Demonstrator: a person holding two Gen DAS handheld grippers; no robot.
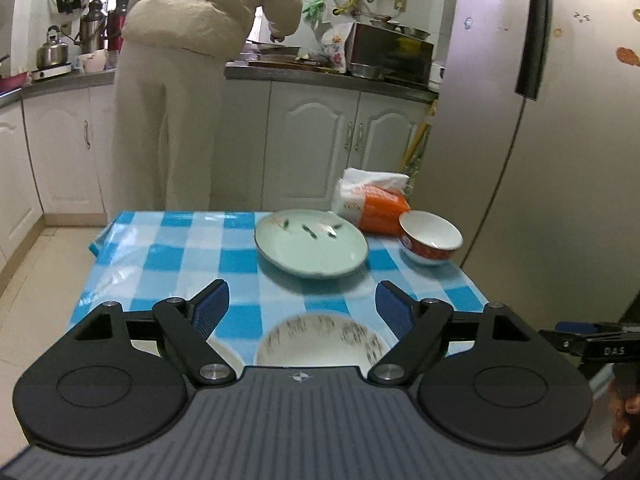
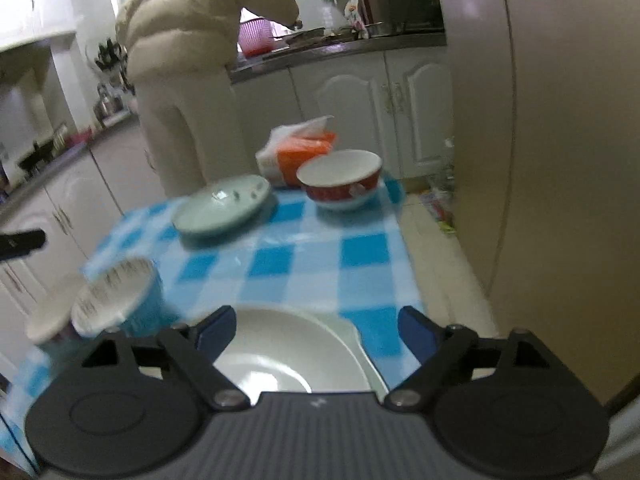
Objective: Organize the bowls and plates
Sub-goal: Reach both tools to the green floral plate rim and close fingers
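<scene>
A pale green plate (image 1: 311, 245) with fish marks lies on the blue checked table (image 1: 192, 252); it also shows in the right wrist view (image 2: 222, 205). A red-and-white bowl (image 1: 430, 238) stands to its right, also in the right wrist view (image 2: 340, 179). A blue bowl with a speckled white inside (image 1: 320, 338) sits just below my open left gripper (image 1: 302, 304); it also shows in the right wrist view (image 2: 118, 302), beside another small bowl (image 2: 50, 316). My open right gripper (image 2: 318, 328) hovers over a white plate (image 2: 288, 354) at the table's near edge.
An orange and white tissue pack (image 1: 374, 202) lies behind the dishes. A person in a beige coat (image 1: 192, 72) stands at the kitchen counter (image 1: 328, 76). A steel fridge (image 1: 560, 140) stands right of the table. Tiled floor lies to the left.
</scene>
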